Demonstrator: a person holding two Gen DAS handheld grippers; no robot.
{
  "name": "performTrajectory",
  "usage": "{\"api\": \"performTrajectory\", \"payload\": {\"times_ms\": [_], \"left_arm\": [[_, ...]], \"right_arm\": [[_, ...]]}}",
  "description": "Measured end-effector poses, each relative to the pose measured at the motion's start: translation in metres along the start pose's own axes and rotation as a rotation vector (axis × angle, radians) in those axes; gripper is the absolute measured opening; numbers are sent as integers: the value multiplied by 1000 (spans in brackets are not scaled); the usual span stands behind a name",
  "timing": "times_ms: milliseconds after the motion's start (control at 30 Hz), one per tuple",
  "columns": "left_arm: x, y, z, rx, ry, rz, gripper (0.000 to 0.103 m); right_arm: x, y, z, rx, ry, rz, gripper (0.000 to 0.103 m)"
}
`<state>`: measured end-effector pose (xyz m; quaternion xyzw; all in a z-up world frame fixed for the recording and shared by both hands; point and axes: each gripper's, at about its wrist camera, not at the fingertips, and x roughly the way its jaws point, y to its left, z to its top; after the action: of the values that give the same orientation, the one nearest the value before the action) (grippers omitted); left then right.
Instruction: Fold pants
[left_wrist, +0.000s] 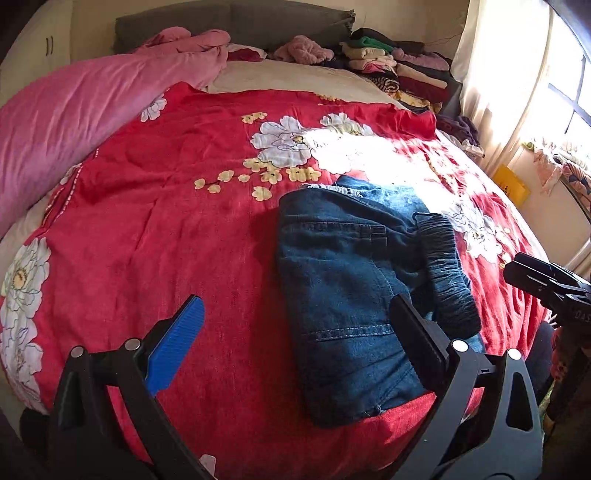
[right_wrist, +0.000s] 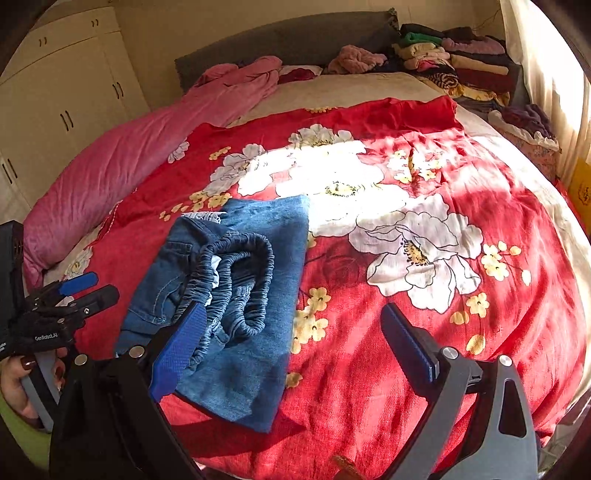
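A pair of blue denim pants (left_wrist: 347, 280) lies folded into a compact bundle on the red flowered bedspread (left_wrist: 166, 221), its elastic waistband (left_wrist: 448, 273) on top at the right side. My left gripper (left_wrist: 295, 339) is open and empty, hovering above the bundle's near left edge. In the right wrist view the pants (right_wrist: 236, 295) lie at lower left with the waistband (right_wrist: 240, 280) facing me. My right gripper (right_wrist: 295, 347) is open and empty above the bundle's near right edge. The left gripper also shows in the right wrist view (right_wrist: 79, 288), held by a hand.
A pink duvet (left_wrist: 74, 122) lies along the bed's left side. Stacks of folded clothes (left_wrist: 399, 70) sit at the far right corner by the grey headboard (left_wrist: 232, 22). A curtain and window (left_wrist: 517, 74) are at right. White wardrobes (right_wrist: 55, 92) stand at left.
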<state>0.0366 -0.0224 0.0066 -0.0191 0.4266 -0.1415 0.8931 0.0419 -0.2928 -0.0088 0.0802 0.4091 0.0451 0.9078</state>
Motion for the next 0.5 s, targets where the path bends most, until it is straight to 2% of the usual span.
{"api": "performTrajectory", "payload": {"times_ms": [167,300,400,500], "left_arm": [[19,4,3,-22,33,-11,93],[33,3,7,-28,59,-32,93],[44,-1,10,-24,72,-46,93],[55,-6,12,-11,82,-52,93]], "right_arm": [[21,-2,5,-7,41,25,93],[38,-2,12,-7,77,58,71],[51,-1,14,-3,109,92,64],[62,2,16,-15,136,112,63]]}}
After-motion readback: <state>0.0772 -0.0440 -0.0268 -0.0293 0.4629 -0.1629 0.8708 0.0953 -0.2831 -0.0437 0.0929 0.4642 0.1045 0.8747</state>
